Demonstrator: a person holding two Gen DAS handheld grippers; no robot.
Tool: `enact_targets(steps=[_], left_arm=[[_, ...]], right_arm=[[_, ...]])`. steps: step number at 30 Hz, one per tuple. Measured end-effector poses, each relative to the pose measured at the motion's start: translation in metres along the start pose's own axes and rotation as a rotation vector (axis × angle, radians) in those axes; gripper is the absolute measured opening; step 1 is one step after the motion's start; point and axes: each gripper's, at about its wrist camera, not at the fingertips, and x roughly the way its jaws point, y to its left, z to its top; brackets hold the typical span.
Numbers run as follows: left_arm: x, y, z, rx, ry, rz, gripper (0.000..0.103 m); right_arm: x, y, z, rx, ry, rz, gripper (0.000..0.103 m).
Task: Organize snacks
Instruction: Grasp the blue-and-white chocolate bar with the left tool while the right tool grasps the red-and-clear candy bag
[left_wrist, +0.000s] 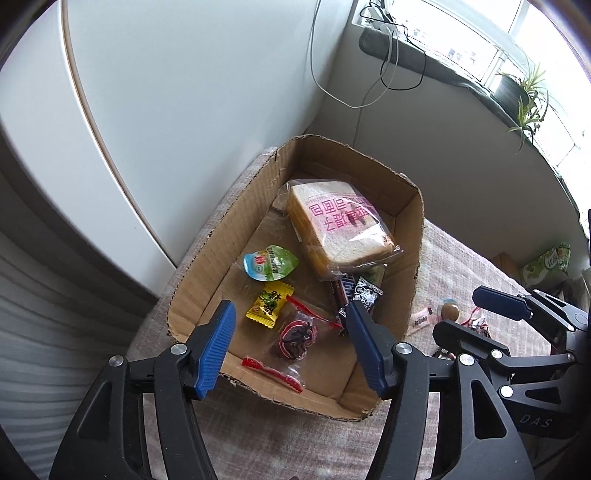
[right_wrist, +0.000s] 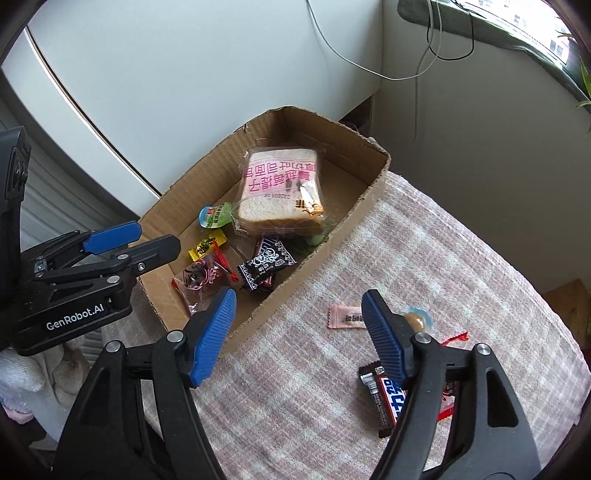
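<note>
A shallow cardboard box (left_wrist: 207, 258) (right_wrist: 369, 192) holds a wrapped sandwich (left_wrist: 340, 225) (right_wrist: 280, 188), a green-lidded jelly cup (left_wrist: 271, 261), a yellow candy (left_wrist: 269, 302), a clear bag of dark fruit (left_wrist: 297, 334) and a black-and-white wrapper (right_wrist: 266, 264). My left gripper (left_wrist: 291, 347) is open and empty over the box's near end. My right gripper (right_wrist: 297, 332) is open and empty above the cloth, right of the box. On the cloth lie a pink candy (right_wrist: 341, 316), a small jelly cup (right_wrist: 417, 319) and a chocolate bar (right_wrist: 388, 398).
A pink checked cloth (right_wrist: 424, 240) covers the table. White cabinet and wall stand behind the box. Cables (left_wrist: 388, 74) hang from a window sill with a plant (left_wrist: 524, 96). A green snack bag (left_wrist: 546, 260) lies at the far right.
</note>
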Motion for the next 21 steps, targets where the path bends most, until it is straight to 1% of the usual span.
enact_targets(steps=[4,13,17,21], left_arm=[[-0.006,-0.014,-0.003,0.026,-0.009,-0.018,0.062],[-0.006,-0.046,-0.013,0.054,0.019,-0.082,0.064],[-0.003,-0.066,-0.019,0.081,0.037,-0.113,0.064],[0.003,-0.086,-0.026,0.105,0.070,-0.155,0.064]], right_arm=[[-0.013,-0.017,-0.008,0.026,-0.014,-0.012,0.076],[-0.032,-0.068,-0.033,0.129,-0.020,-0.047,0.077],[-0.035,-0.098,-0.046,0.201,-0.007,-0.040,0.077],[-0.032,-0.127,-0.057,0.270,0.010,-0.012,0.077]])
